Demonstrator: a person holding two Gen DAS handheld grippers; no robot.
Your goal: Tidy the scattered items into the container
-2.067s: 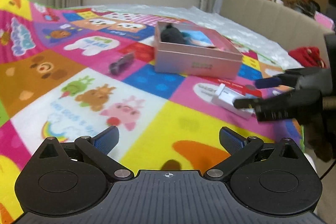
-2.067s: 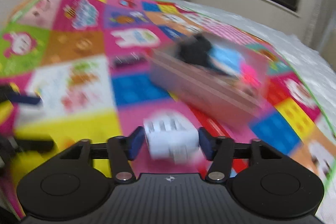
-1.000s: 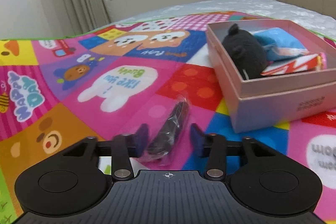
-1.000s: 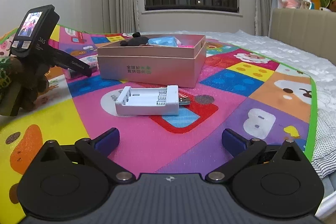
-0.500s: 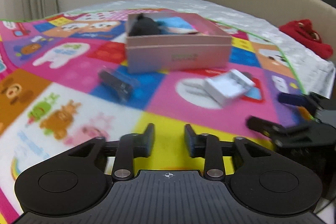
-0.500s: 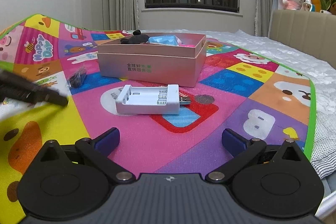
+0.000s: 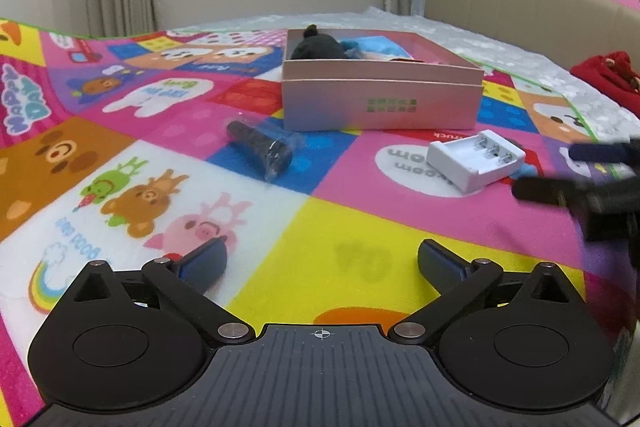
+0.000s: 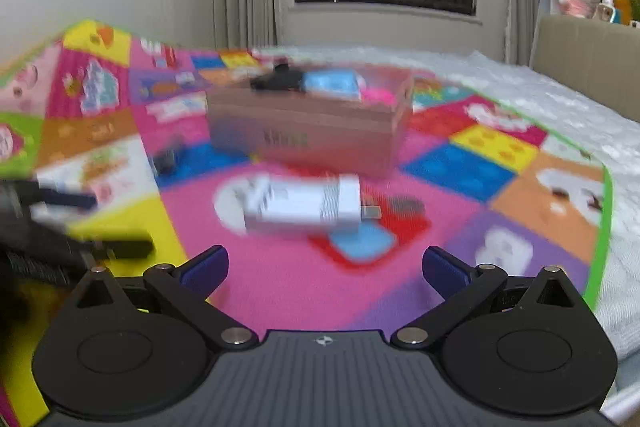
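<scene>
Left wrist view: the left gripper (image 7: pixel 320 259) has just been opening its jaws, nothing between them. Ahead lie a plastic-wrapped black cylinder (image 7: pixel 260 145), a white plastic battery charger (image 7: pixel 474 159) and the pink cardboard box (image 7: pixel 380 103). The right gripper (image 8: pixel 324 267) gapes wide, empty.

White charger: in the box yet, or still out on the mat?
Out. The charger lies on the mat in front of the box, untouched by either gripper.

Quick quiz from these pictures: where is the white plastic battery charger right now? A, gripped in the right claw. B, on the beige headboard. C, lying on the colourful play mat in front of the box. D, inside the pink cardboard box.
C: the white plastic battery charger lies flat on the colourful play mat, outside and in front of the pink cardboard box, with no claw touching it.
</scene>
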